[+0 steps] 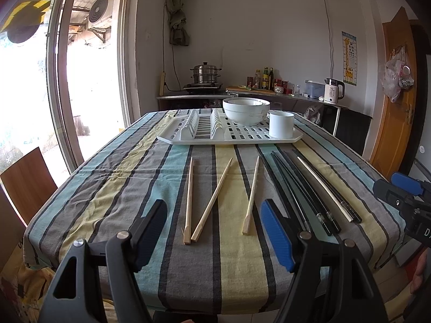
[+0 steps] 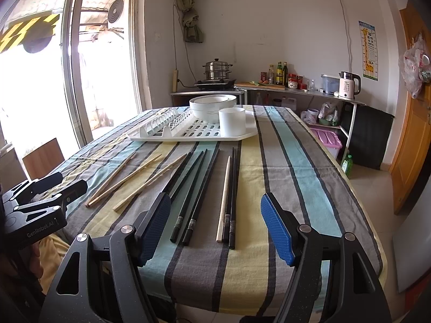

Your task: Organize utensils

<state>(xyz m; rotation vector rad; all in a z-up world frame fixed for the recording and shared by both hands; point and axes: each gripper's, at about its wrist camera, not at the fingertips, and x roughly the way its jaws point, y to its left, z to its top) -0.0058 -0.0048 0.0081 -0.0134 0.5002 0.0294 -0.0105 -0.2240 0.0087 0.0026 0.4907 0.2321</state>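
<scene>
**Both claws spread and empty above the loose chopsticks**

Nearest the cameras, the left claw (image 1: 214, 231) and the right claw (image 2: 215, 228) hung over the near edge of the counter (image 2: 301, 167), which was draped in a striped blue, yellow and grey tablecloth. Each claw stood released, its jaws wide apart with nothing between them, tilted down toward the cloth. That posture suited a start: nothing had yet been picked up, and the jaws were wide enough to straddle a thin stick.

Just beyond the left claw lay three pale wooden chopsticks (image 1: 212, 202), fanned apart, two of them nearly meeting at their thick near ends. To their right, in front of the right claw, lay the long black chopsticks (image 2: 194, 188) in a loose bundle, with one cream-coloured chopstick (image 2: 224, 199) lying against two more black ones. The split probably gave each hand its own group, though the cream stick sat among the dark ones and would need sorting out.

Farther back stood the white slotted plastic drying rack (image 2: 199, 134), carrying stacked white ceramic bowls (image 2: 212, 107) and a white cylindrical cup (image 2: 231, 121). The cup looked the likely holder for the sticks. Nothing blocked the path to it, but the flat sticks would be awkward to lift from soft cloth.

Behind the counter, a steel steamer pot (image 1: 206, 74) and a white kettle (image 1: 334, 90) stood well clear.
</scene>
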